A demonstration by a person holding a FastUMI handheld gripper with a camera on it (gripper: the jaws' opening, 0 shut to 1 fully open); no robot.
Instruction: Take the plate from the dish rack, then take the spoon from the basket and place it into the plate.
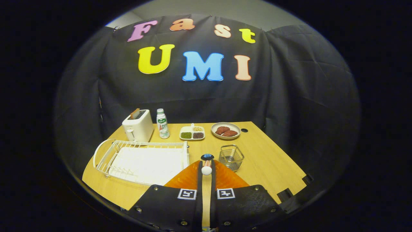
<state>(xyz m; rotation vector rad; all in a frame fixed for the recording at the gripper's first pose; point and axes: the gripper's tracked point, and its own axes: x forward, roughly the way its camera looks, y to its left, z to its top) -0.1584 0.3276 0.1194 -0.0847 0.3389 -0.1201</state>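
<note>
My gripper [206,163] is shut on the spoon [206,170], whose pale wooden handle runs back between the two black fingers [199,180]. The spoon carries a white bead, and its dark blue-tipped end [207,157] pokes out just past the fingertips. Under the fingers lies the orange plate [227,178] on the wooden table, and the spoon hangs over it. The small wire basket [231,157] stands just ahead and to the right of the fingertips. The white dish rack [141,159] lies to the left of the plate, with no dishes in it.
Along the far edge of the wooden table [267,154] stand a white toaster [138,125], a milk bottle [162,123], a divided tray of spices [192,132] and a dish of meat patties [226,130]. The table's right front edge has notches [305,178].
</note>
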